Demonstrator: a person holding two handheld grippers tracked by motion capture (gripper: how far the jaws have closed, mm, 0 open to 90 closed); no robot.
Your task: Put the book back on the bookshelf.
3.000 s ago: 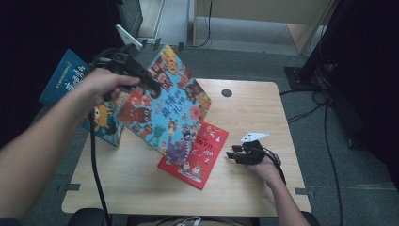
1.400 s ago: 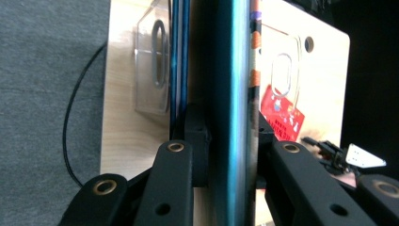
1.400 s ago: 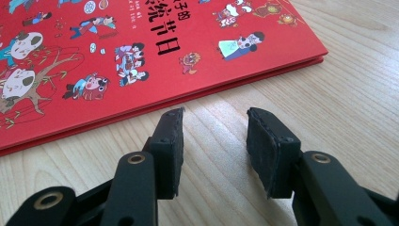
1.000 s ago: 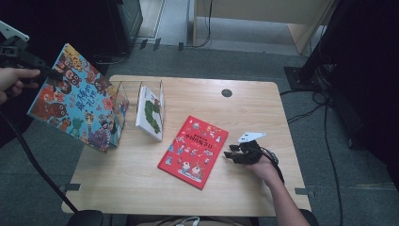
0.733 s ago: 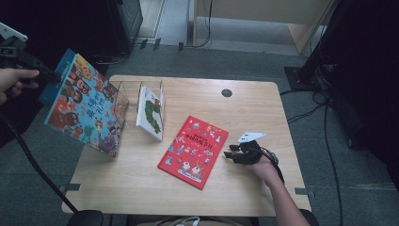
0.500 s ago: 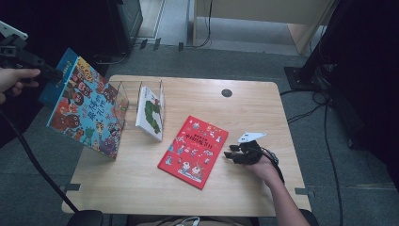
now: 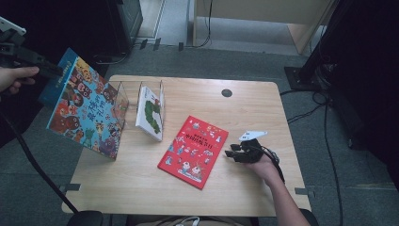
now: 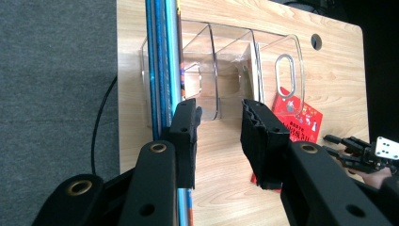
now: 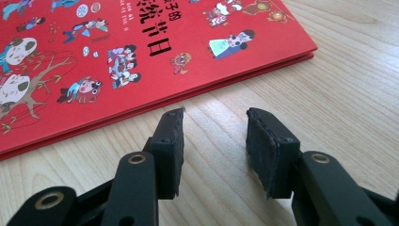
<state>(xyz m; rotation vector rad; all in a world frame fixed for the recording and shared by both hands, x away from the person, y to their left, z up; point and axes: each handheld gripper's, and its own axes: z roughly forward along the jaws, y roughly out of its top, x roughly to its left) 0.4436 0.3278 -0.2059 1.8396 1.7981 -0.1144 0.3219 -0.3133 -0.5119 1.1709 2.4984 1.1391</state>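
Note:
A large colourful picture book (image 7: 87,110) leans upright at the left end of a clear rack (image 7: 120,94), with blue book edges (image 8: 160,70) beside it. My left gripper (image 7: 54,71) is at its top corner. Its jaws have just been opening, and my left gripper (image 8: 219,110) has nothing between them; the book edges lie just outside the left jaw. A white caterpillar book (image 7: 150,110) stands in another slot. A red book (image 7: 194,150) lies flat mid-table. My right gripper (image 7: 230,153) rests open on the wood beside the red book (image 9: 117,56), and my right gripper (image 9: 214,117) holds nothing.
The wooden table (image 7: 244,197) has a round cable hole (image 7: 227,92) at the back. A black cable (image 7: 33,165) hangs from my left gripper past the table's left edge. Dark equipment and cables stand on the grey floor to the right (image 7: 324,94).
The colourful book went from above the table's middle to the rack's left end and settled lower there. The left jaws have come off it. The right gripper has not moved.

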